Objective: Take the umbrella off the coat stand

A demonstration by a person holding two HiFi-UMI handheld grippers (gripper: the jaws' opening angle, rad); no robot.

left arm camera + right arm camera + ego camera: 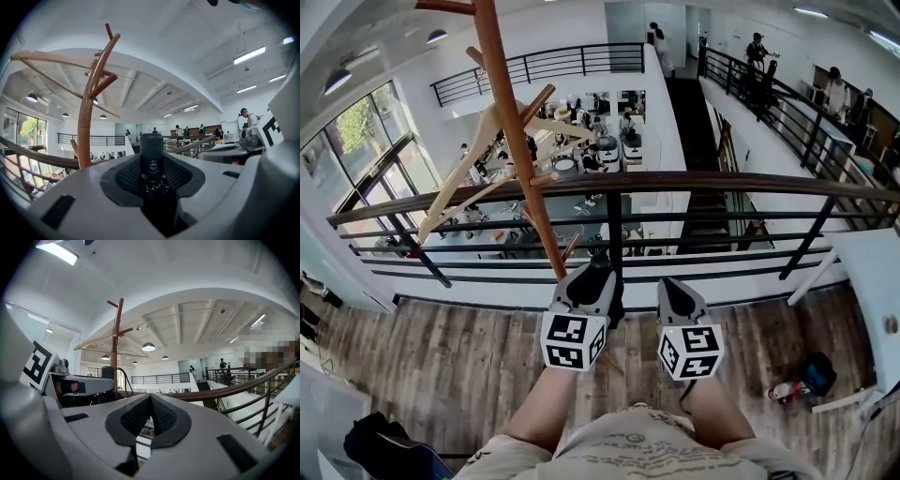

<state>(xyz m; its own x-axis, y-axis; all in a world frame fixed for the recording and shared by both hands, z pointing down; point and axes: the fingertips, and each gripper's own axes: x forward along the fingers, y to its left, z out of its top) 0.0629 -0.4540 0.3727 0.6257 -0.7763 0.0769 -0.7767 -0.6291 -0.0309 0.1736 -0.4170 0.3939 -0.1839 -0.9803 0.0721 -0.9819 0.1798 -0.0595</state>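
Note:
The wooden coat stand (pixel 514 141) rises at the left, just in front of the railing, with its pegs bare; it also shows in the left gripper view (pixel 86 126) and the right gripper view (pixel 116 341). My left gripper (pixel 594 269) is shut on a folded black umbrella (pixel 151 159), whose round handle end sticks up between the pads. The umbrella (pixel 108 373) with its wrist strap also shows from the right gripper view. My left gripper (pixel 152 180) is held level beside the stand's pole. My right gripper (pixel 675 287) is next to it, pads together (pixel 150 401), holding nothing.
A dark railing with a wooden top rail (pixel 722 181) runs across in front of both grippers, with an open hall far below. A white table (pixel 874 281) stands at the right. A red and black item (pixel 802 380) and a dark bag (pixel 384 445) lie on the wooden floor.

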